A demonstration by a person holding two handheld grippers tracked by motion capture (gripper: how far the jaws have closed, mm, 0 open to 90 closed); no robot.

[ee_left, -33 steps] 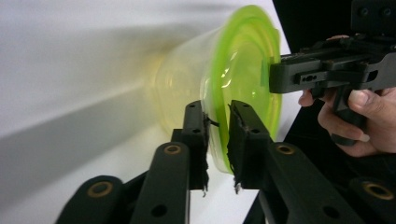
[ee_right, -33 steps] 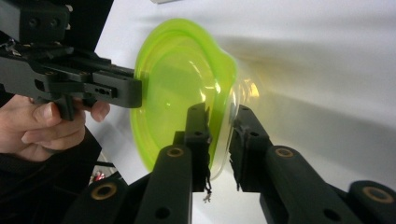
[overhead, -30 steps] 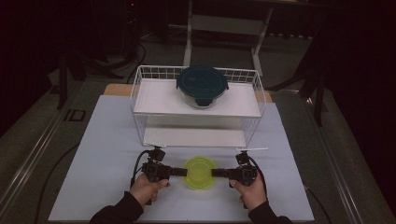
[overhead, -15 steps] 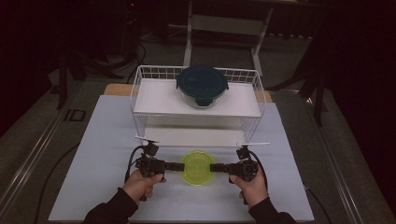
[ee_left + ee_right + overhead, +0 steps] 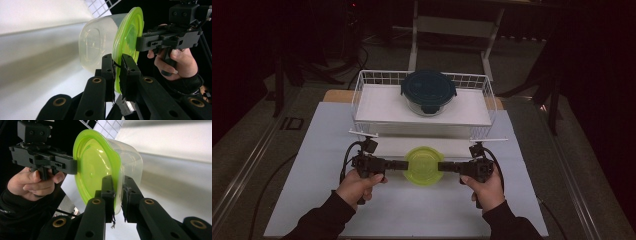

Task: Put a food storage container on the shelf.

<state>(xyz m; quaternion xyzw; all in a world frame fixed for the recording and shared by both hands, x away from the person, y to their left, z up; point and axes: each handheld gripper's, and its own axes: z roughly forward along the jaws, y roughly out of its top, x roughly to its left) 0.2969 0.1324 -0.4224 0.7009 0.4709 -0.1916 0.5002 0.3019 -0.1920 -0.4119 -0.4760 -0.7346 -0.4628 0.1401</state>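
A clear tub with a lime-green lid (image 5: 424,165) hangs between my two grippers, just in front of the rack. My left gripper (image 5: 406,164) is shut on the lid's left rim and my right gripper (image 5: 441,166) on its right rim. In the left gripper view the jaws (image 5: 117,68) pinch the green lid's edge (image 5: 127,32), with the clear tub body (image 5: 96,48) to its left. In the right gripper view the jaws (image 5: 118,188) clamp the opposite edge of the green lid (image 5: 93,166). The tub looks empty.
A white wire rack (image 5: 362,100) stands at the back of the white table mat (image 5: 312,200). A glass container with a dark teal lid (image 5: 428,92) sits on its top shelf. A lower shelf (image 5: 387,146) opens toward me, just behind the held tub.
Both grippers have carried the green-lidded tub away from me toward the rack's lower shelf. Their hold on the rim is unchanged.
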